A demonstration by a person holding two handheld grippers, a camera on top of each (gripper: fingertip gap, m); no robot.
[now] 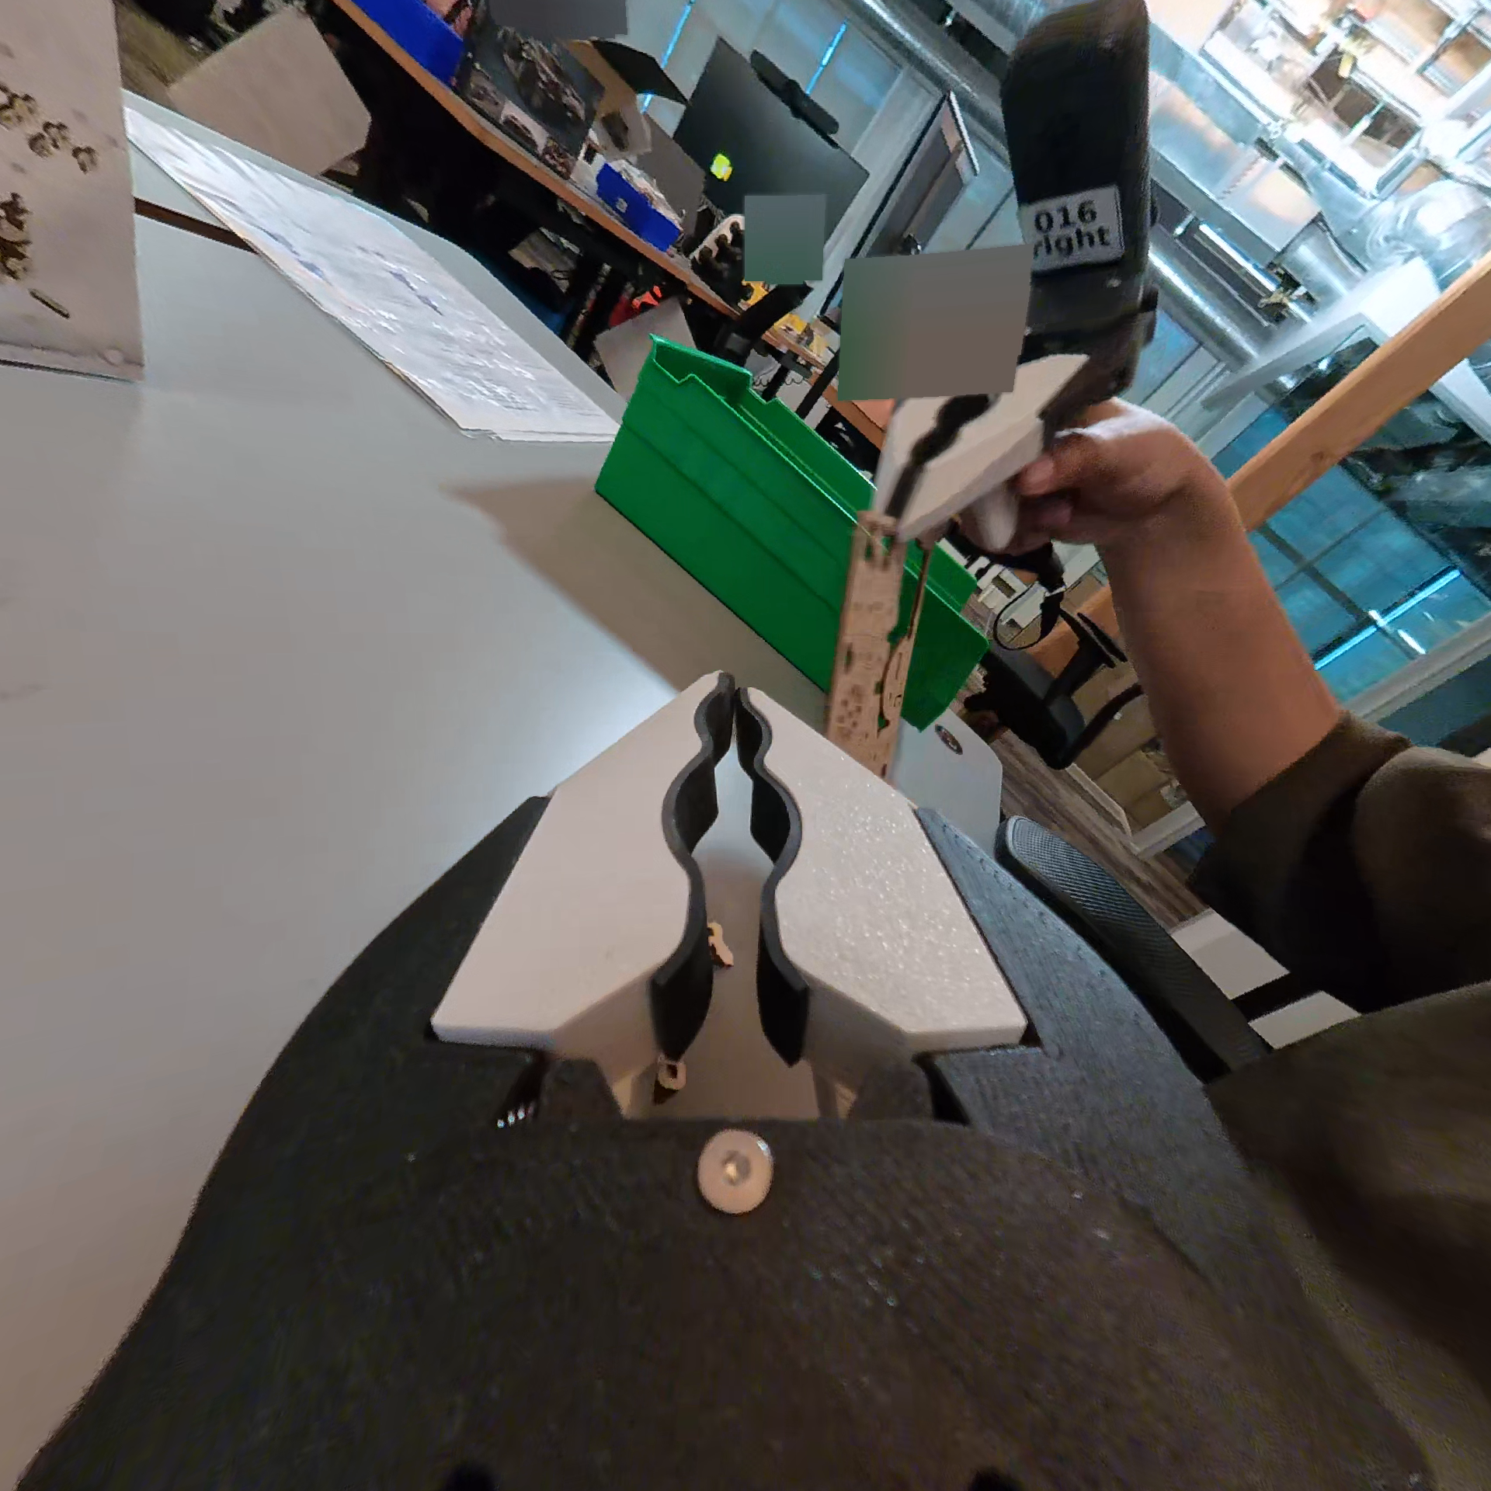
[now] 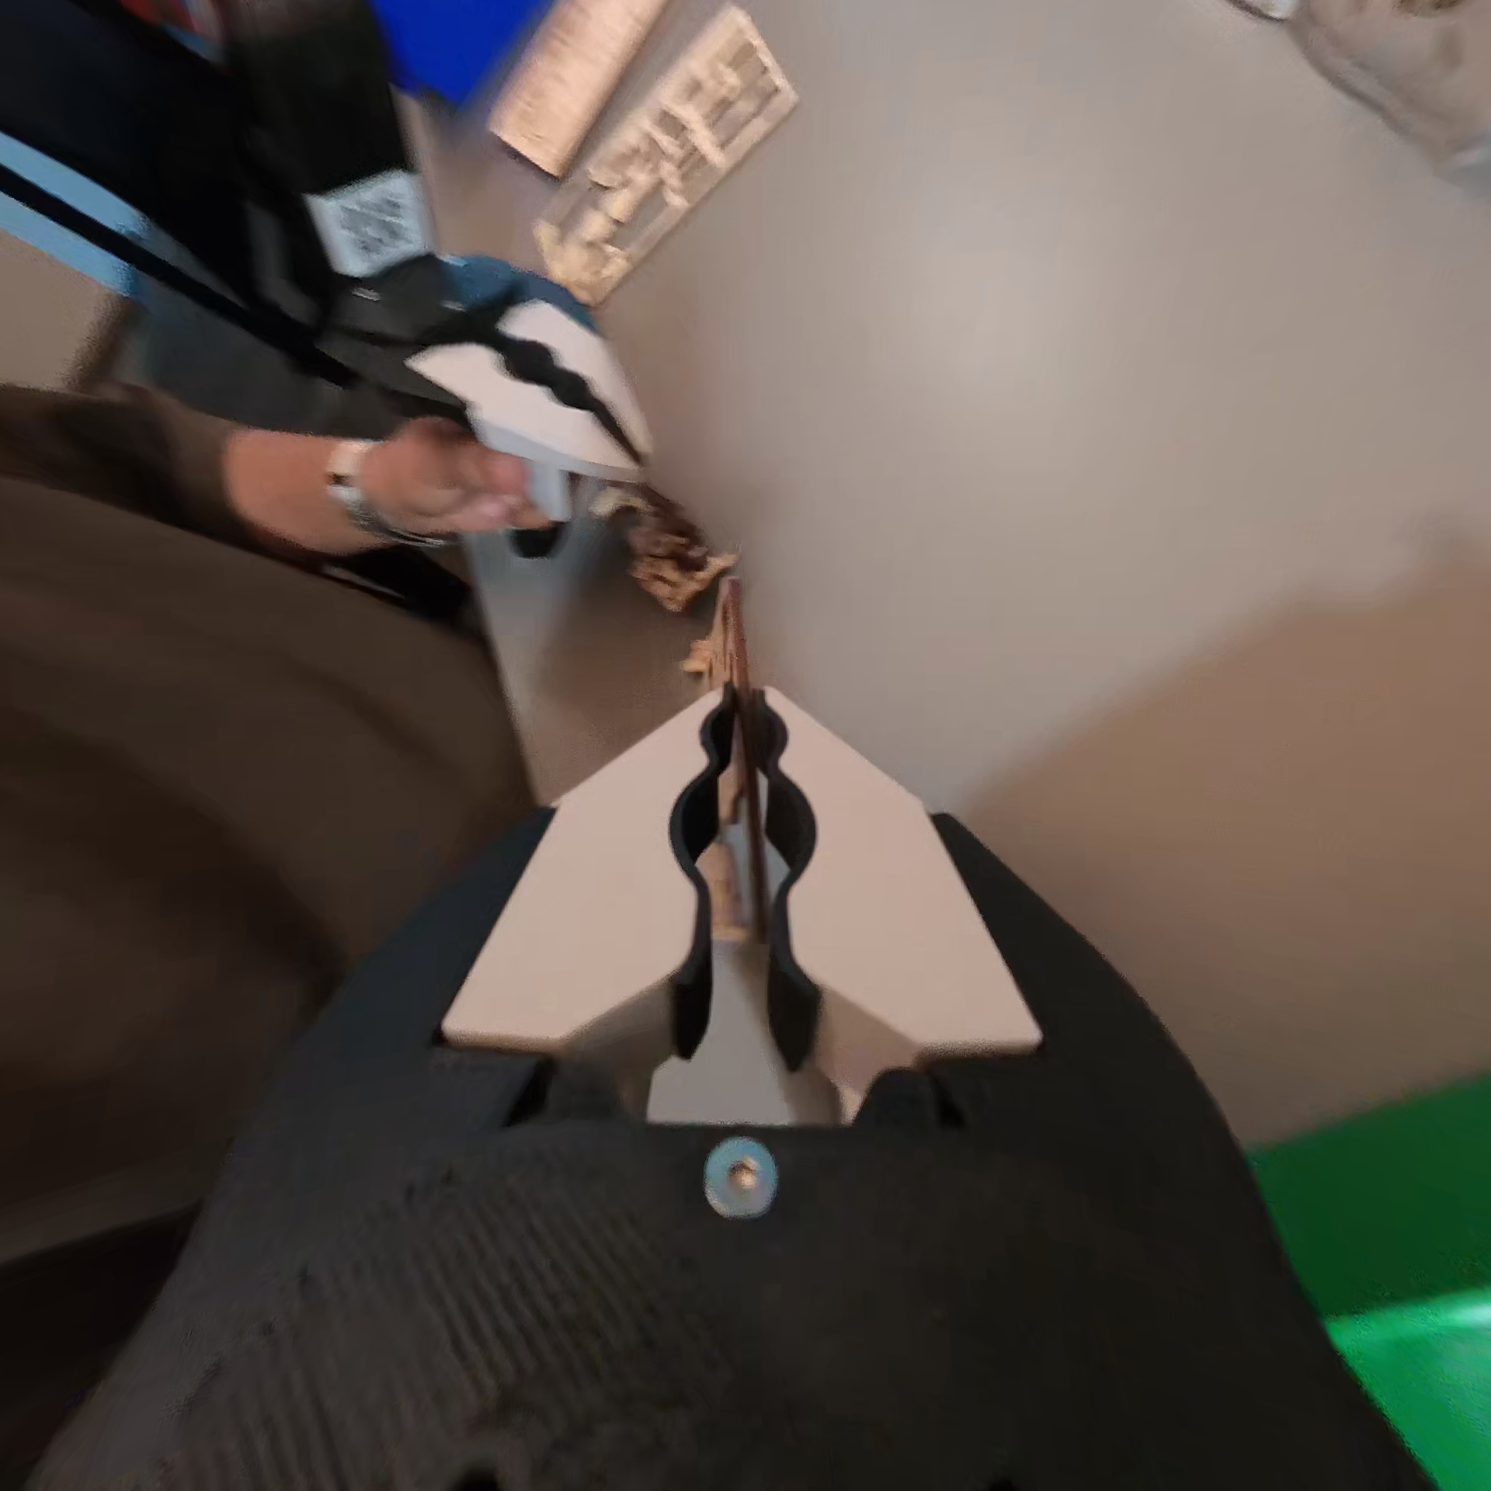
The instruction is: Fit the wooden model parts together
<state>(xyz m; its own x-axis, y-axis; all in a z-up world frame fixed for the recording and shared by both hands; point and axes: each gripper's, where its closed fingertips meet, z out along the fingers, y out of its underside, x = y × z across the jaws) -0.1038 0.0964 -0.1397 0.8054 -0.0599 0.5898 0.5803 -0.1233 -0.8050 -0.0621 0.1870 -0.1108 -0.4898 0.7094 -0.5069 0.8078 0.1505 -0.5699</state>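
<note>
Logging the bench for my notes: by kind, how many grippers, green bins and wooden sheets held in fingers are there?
Grippers: 2 (left gripper, right gripper)
Green bin: 1
Wooden sheet held by the right gripper: 1
Total: 4

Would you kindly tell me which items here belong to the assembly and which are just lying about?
Job: wooden strip in right gripper; left gripper; loose wooden pieces; wooden parts sheet.
Lying about: green bin; papers; monitor.
</note>
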